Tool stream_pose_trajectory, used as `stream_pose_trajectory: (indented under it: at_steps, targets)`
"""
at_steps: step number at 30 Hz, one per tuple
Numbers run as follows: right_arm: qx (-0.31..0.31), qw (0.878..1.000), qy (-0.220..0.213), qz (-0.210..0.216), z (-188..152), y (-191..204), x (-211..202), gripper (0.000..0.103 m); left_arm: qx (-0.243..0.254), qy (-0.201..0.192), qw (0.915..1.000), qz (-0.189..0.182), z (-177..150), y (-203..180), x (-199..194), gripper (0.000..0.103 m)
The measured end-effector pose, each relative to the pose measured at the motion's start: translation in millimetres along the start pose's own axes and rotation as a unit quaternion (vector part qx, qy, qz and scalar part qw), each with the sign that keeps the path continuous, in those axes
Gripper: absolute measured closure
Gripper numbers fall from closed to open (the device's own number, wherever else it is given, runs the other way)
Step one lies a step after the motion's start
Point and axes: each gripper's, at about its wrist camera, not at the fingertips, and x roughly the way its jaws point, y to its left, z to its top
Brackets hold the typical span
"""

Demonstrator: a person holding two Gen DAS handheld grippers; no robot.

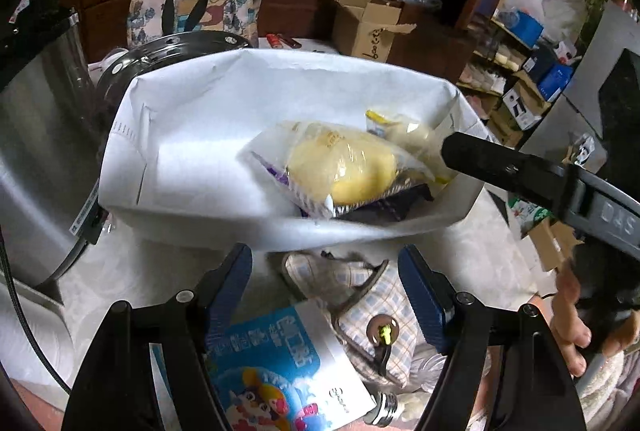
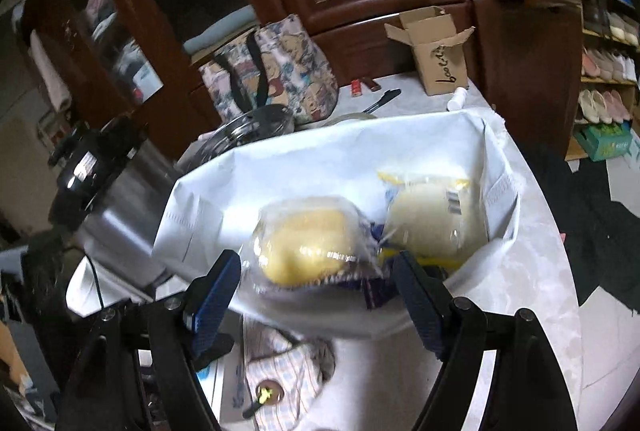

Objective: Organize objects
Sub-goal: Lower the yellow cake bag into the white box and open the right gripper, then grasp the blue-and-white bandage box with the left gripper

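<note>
Two grippers hung with jaws spread and nothing between them: the left gripper (image 1: 326, 295) just short of the white bag's (image 1: 192, 135) near rim, the right gripper (image 2: 316, 287) at that rim. Pale tabletop (image 2: 532, 271) lay bare to the right. Inside the bag sat a wrapped yellow bun (image 2: 304, 247) beside a paler wrapped bun (image 2: 428, 219). A checked pouch (image 1: 376, 307) lay before it.
</note>
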Motion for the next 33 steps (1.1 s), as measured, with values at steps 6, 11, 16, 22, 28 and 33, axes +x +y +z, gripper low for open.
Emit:
stream_pose_trajectory:
  at_steps: [6,11,16,22,28,33]
  targets:
    - [0.010,0.999,0.001,0.046,-15,-7,-9,0.024,0.021,-0.005,0.9996,0.016,-14,-10,-4,0.028]
    - [0.017,0.995,0.030,0.090,-17,-4,0,0.024,0.015,-0.016,0.9993,0.029,-19,-9,-6,0.028]
    - [0.008,0.992,0.053,0.113,-23,8,7,0.024,0.012,-0.019,0.9997,-0.006,-23,-4,-11,0.028]
    - [0.000,0.989,0.075,0.130,-30,19,11,0.024,-0.052,-0.014,0.9912,-0.121,-37,41,-22,0.028]
    - [0.000,0.981,0.103,0.164,-36,29,16,0.024,-0.121,-0.035,0.9827,-0.136,-55,93,-39,0.028]
    - [0.002,0.966,0.150,0.210,-42,38,27,0.024,-0.141,-0.032,0.9846,-0.098,-60,106,-48,0.028]
